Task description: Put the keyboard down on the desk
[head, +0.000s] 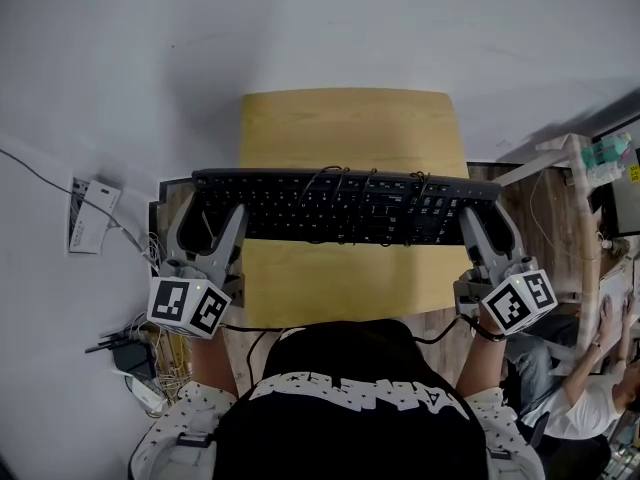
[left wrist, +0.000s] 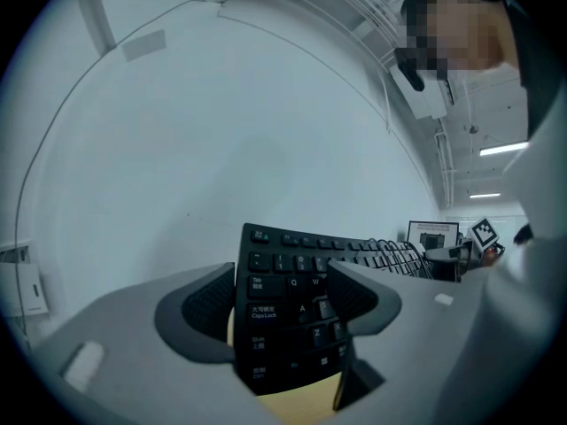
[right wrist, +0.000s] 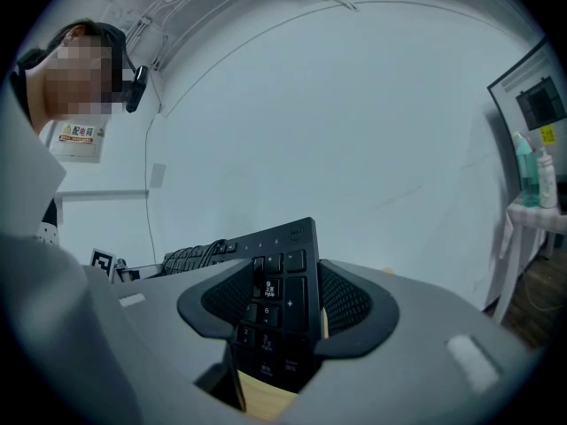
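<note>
Keyboard [head: 340, 208] is lying crosswise on the small wooden table [head: 345, 128], mid-frame in the head view, keys up and looking flat. It is longer than the table is wide, so both ends are hanging past the table's left and right edges. A cable [head: 372, 180] is sitting bundled on its far rim, centre of frame.

Left tongs [head: 214, 213], lower left of the head view, are standing wide apart around the keyboard's left end, one jaw outside the end and the other over the letter keys. The left gripper view is showing the same, with table wood in the gap below the near edge. I am seeing no squeeze on anything.

Right tongs [head: 486, 218], lower right, are doing likewise. They are wide apart and straddling the number-pad end, with a sliver of wood showing between the keyboard's edge and the outer jaw. They are holding nothing, as I am reading it.

Judgement: the keyboard is sitting where the task wants it. The scene is fitting two cases, either tongs opened off a keyboard set down or tongs placed round one merely lying there. I am not able to settle which.

Handling notes for either case:
- I am keeping both tongs level and working them as a pair, since a nudge on one overhanging end would likely swing or tip the keyboard.
- I am watching the inner jaws, which are hovering close over the keys.
- I am steering clear of the cable so nothing is snagging.
</note>
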